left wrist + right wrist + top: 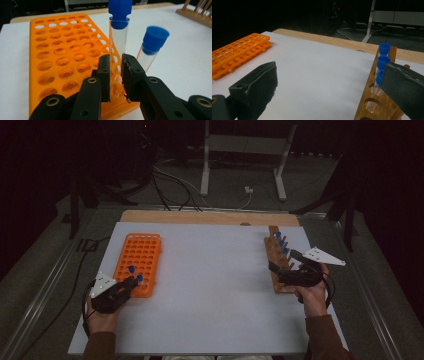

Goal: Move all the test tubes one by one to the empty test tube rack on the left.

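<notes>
Left gripper (115,75) fingers (104,75) clenching on clear blue-capped tube (117,42), standing upright in orange rack (62,57); second capped tube (151,47) leaning just right of fingers. Right gripper (329,87) fingers released, spreading wide beside wooden rack (372,100) on desk (317,75).

No readable text, label, brand, number or sign anywhere: none on the orange rack (62,57), none on the blue-capped tubes (118,37), none on the wooden rack (377,100) at 3 o'clock, none on the white tabletop (210,285).
</notes>
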Demonstrator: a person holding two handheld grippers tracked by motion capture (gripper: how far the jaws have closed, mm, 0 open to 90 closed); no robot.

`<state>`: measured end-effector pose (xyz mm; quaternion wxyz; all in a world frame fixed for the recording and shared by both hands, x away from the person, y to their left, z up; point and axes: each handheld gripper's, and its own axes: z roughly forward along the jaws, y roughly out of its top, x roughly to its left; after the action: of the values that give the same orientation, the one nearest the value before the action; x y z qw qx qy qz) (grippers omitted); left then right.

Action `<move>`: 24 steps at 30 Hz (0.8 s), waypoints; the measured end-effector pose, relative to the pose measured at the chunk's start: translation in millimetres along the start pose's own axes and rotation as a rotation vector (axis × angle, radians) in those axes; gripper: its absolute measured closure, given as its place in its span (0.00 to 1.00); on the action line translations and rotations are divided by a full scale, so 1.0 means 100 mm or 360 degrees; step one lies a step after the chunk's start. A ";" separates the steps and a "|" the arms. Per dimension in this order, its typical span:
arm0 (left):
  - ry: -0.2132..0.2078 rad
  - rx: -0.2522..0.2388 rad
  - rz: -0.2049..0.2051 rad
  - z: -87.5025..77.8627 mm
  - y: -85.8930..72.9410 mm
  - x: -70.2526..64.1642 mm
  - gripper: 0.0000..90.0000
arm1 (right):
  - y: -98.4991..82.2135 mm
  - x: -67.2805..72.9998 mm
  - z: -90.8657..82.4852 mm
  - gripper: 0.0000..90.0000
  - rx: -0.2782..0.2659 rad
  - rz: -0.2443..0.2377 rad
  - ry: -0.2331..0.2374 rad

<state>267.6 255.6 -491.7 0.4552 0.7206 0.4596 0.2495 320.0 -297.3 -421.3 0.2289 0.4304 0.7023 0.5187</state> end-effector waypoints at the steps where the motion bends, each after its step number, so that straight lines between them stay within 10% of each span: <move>1: 0.0001 0.0013 0.0003 0.00 0.00 0.00 0.87 | 0.00 0.00 0.00 0.01 0.0000 0.0002 -0.0001; 24: 0.0017 0.0138 0.0085 0.03 -0.05 -0.05 0.87 | -0.02 0.00 0.00 0.01 0.0007 -0.0004 0.0003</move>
<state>265.5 250.4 -496.8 0.4144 0.7504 0.4528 0.2453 319.3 -297.4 -422.7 0.2281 0.4294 0.7042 0.5173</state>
